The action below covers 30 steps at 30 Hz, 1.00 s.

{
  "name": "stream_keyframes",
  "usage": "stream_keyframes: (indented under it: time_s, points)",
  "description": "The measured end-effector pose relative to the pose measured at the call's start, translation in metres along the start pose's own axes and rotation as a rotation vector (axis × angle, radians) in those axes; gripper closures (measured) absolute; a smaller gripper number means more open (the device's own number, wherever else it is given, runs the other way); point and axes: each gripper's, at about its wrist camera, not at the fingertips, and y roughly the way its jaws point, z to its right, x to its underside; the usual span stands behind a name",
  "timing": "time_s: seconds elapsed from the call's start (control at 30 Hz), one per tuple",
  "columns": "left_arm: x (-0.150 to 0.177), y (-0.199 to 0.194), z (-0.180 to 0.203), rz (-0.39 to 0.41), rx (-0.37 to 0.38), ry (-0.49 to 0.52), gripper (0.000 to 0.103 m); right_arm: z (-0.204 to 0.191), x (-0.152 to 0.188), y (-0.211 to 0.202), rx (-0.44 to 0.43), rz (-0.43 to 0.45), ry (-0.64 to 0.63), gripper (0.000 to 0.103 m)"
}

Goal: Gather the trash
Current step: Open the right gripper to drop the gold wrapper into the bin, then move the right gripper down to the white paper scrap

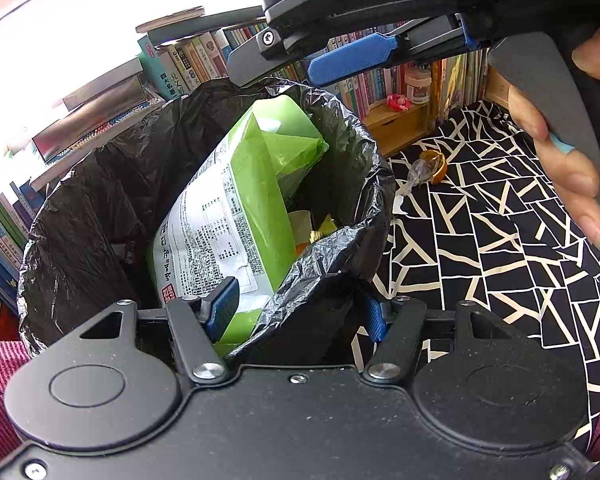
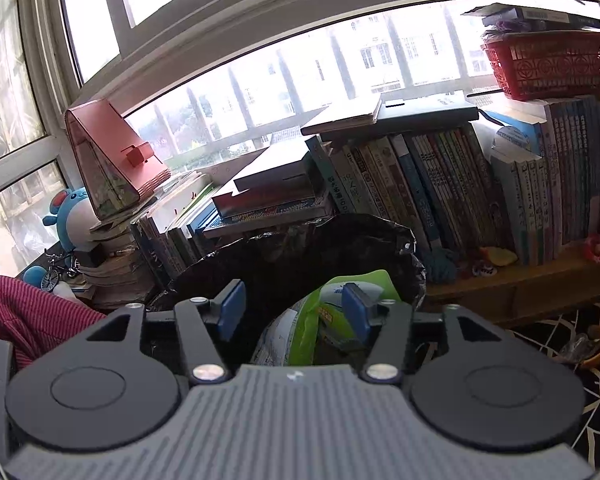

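Item: green snack bag (image 1: 236,200) in bin liner (image 1: 100,208) — light, crinkly, slippery; I pinch top fold. Left gripper (image 1: 296,312) clamps liner rim; right gripper (image 2: 294,308) open, empty.

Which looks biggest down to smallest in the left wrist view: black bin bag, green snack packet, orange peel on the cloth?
1. Black bin bag, by far the largest.
2. Green snack packet, standing inside it.
3. Orange peel, smallest, though it lies farther from the camera, which shrinks it.

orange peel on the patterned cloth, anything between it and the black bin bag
In the left wrist view, only a crumpled clear wrapper lies on the cloth between the orange peel and the bin bag, touching the peel.
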Motion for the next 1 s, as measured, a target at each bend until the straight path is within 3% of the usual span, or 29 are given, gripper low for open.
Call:
stream_keyframes:
  time_s: [0.37,1.0]
  points:
    - [0.000,0.000,0.000,0.000,0.000,0.000,0.042,0.018,-0.001,-0.002,0.082,0.038,0.061,0.019]
    - [0.000,0.000,0.000,0.001,-0.001,0.000,0.041,0.081,0.011,0.000,0.307,0.076,0.256,0.012]
